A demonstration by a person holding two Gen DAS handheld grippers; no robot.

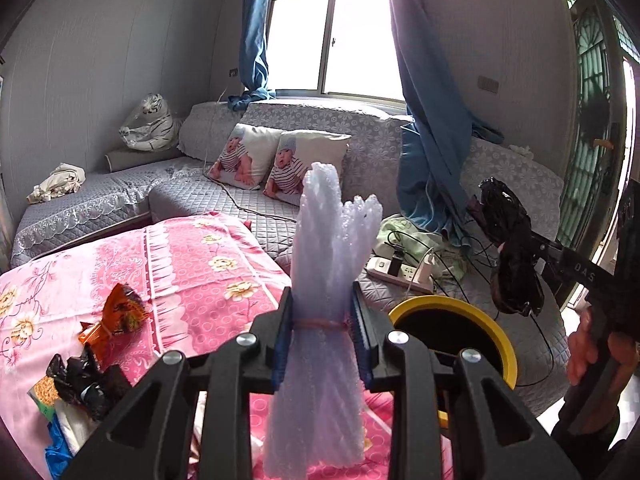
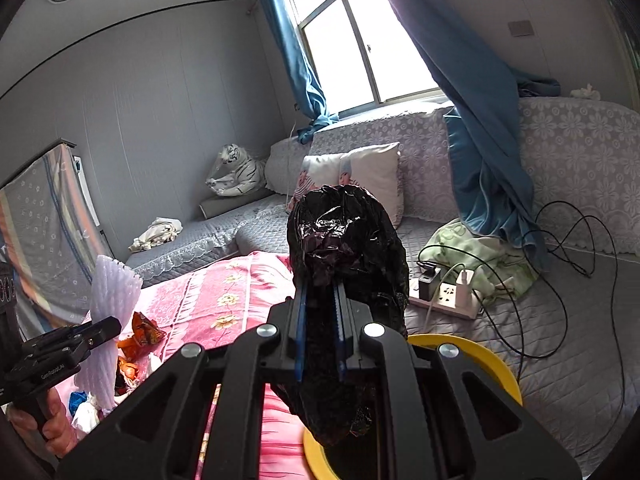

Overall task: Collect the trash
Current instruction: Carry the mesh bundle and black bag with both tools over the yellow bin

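My left gripper (image 1: 322, 312) is shut on a white foam net bundle (image 1: 326, 264) tied with a rubber band, held upright above the pink cloth; it also shows in the right wrist view (image 2: 110, 300). My right gripper (image 2: 318, 308) is shut on a crumpled black plastic bag (image 2: 346, 248), held over the yellow-rimmed bin (image 2: 492, 360). The left wrist view shows the bag (image 1: 512, 248) up and to the right of the bin (image 1: 480, 316). An orange snack wrapper (image 1: 116, 316) and a black wrapper (image 1: 80, 380) lie on the pink cloth at the left.
A pink floral cloth (image 1: 192, 264) covers the table. A grey sofa (image 1: 360, 148) with baby-print pillows (image 1: 280, 164) runs behind. A power strip with chargers and cables (image 1: 404, 270) lies on the sofa seat beside the bin. Blue curtains (image 1: 432, 120) hang to the seat.
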